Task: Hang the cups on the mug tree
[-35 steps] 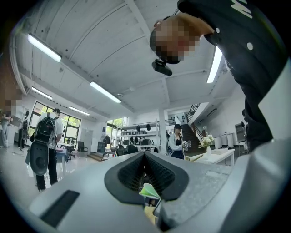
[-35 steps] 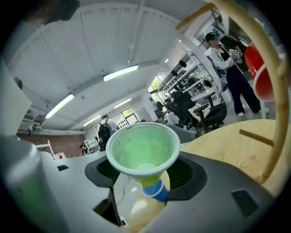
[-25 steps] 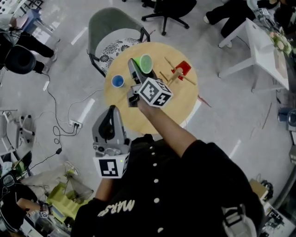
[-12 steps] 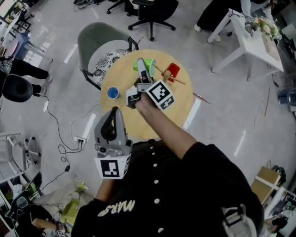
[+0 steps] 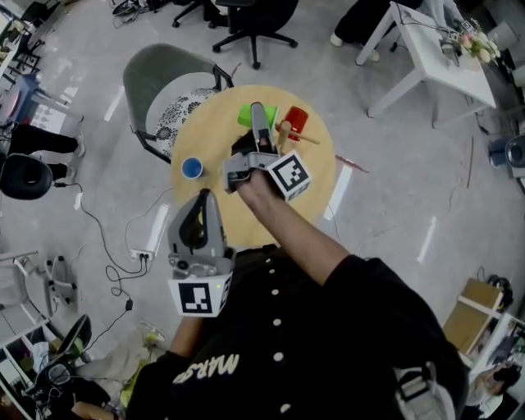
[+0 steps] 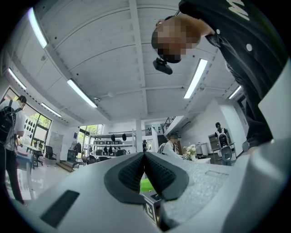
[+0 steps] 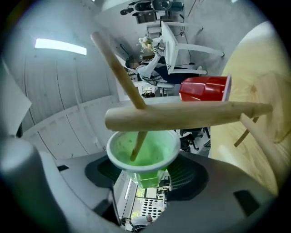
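My right gripper (image 5: 256, 116) is over the round wooden table (image 5: 312, 176), shut on the green cup (image 5: 246, 115). In the right gripper view the green cup (image 7: 144, 152) sits between the jaws of the right gripper (image 7: 143, 172), mouth facing the wooden mug tree (image 7: 182, 116). One thin peg (image 7: 119, 68) reaches into the cup's mouth. A red cup (image 7: 204, 88) hangs on the mug tree (image 5: 289, 135) beyond. A blue cup (image 5: 192, 167) stands at the table's left. My left gripper (image 5: 199, 225) is held off the table by my body, pointing up, with the left gripper (image 6: 144, 157) shut and empty.
A grey chair (image 5: 164, 82) stands behind the table at the left. White desks (image 5: 426, 57) and an office chair (image 5: 246, 20) are farther back. Cables and a power strip (image 5: 148, 238) lie on the floor to the left.
My right gripper has carried the green cup to the right, up to the mug tree, so a peg now enters its mouth. The left gripper has stayed still.
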Demonstrator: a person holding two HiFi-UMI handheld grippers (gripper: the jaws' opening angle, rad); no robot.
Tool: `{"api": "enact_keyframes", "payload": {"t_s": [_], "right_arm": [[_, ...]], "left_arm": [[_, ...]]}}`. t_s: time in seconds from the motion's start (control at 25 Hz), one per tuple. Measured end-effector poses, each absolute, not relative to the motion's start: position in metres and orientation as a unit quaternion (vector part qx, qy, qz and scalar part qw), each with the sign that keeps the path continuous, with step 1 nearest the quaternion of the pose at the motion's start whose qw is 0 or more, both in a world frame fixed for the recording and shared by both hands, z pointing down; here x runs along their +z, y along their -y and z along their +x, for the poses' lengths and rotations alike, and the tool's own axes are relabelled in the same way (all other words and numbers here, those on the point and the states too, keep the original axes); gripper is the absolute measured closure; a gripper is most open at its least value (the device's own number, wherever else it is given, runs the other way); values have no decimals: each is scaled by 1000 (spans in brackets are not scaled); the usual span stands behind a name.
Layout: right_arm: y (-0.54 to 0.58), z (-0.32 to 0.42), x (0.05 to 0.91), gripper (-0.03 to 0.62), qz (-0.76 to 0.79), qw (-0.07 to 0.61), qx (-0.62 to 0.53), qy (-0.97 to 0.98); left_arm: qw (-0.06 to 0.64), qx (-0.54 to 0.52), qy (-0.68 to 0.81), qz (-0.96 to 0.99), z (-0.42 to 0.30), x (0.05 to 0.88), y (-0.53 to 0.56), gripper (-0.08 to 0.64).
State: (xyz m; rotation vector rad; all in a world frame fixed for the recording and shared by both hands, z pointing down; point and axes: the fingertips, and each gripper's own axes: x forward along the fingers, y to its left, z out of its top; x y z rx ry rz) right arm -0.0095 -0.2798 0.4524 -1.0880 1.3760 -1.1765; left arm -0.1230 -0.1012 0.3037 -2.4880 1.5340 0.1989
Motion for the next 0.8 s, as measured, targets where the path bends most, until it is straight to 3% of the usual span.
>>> {"api": "enact_keyframes", "payload": {"t_s": [0.36,0.48,0.8], "right_arm": [[273,1,454,299,-417,522,-485,-564],[273,-1,456,252,-402,524,-499,-561],[268,-14,454,262,-368,527,-524,-559]], "left_arm": [[102,67,-515,-849,-108,308,100,566],[102,66,-514,-849,-104,308,100,566],[100,63,-518,-847,-99,309,96,566]]}}
